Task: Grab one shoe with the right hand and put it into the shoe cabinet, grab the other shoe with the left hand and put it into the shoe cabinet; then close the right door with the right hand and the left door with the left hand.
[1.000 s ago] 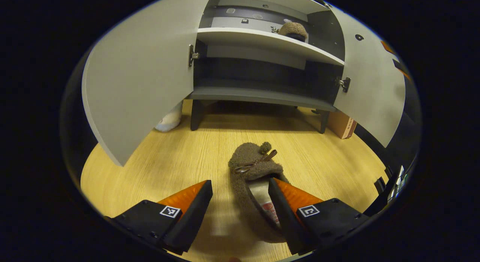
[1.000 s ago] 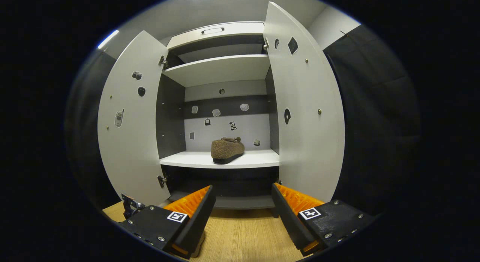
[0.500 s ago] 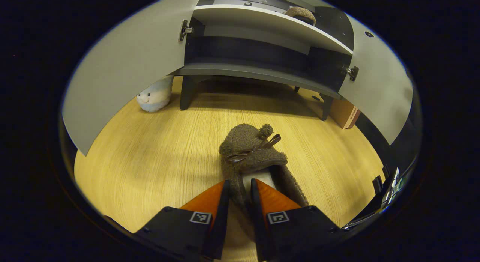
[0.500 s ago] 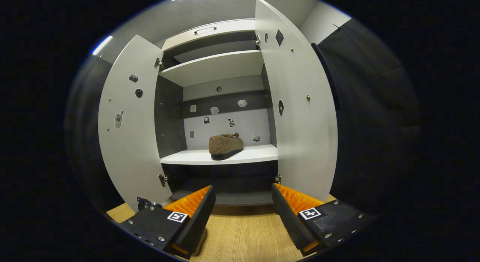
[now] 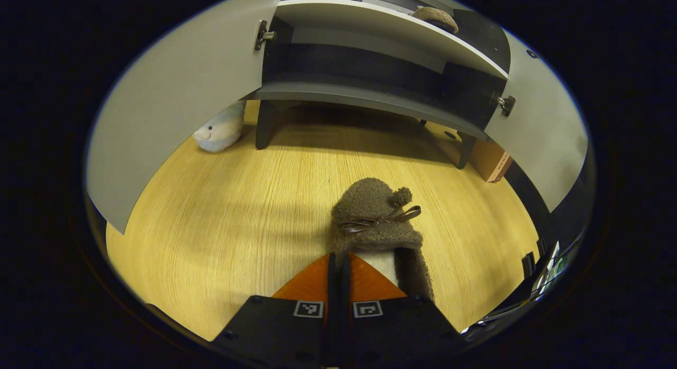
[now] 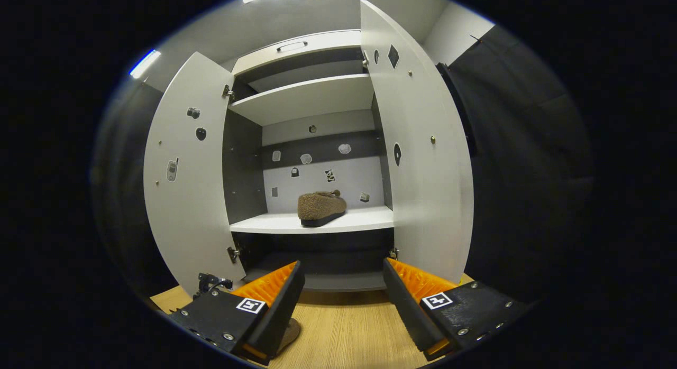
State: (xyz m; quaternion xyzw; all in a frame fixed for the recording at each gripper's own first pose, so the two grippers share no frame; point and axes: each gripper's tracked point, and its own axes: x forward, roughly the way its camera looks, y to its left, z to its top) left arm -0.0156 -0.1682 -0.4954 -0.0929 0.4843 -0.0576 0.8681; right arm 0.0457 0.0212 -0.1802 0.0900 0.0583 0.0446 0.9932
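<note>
Pinching the near left rim of the brown fleece shoe (image 5: 378, 221), the left hand-held gripper (image 5: 338, 263) points steeply down at the wooden floor (image 5: 232, 210); its two fingers stand almost together with the shoe's fuzzy wall caught between them. The shoe's toe, with its pompom and thin bow, points away toward the shoe cabinet (image 5: 370, 57). Whether the sole rests on the floor cannot be told.

The right hand-held gripper (image 6: 341, 289) is held low and roughly level, facing the open shoe cabinet (image 6: 312, 147), its fingers spread wide with nothing between them. The second shoe (image 6: 321, 208) sits upright on the middle shelf (image 6: 365, 220), toward the centre, clear of both side walls. The left door (image 6: 182, 168) and the right door (image 6: 418, 147) both stand swung wide open.

In the left gripper view a pale blue plush toy (image 5: 219, 134) lies on the floor beside the cabinet's left leg, and a cardboard box (image 5: 489, 160) stands near the right leg.
</note>
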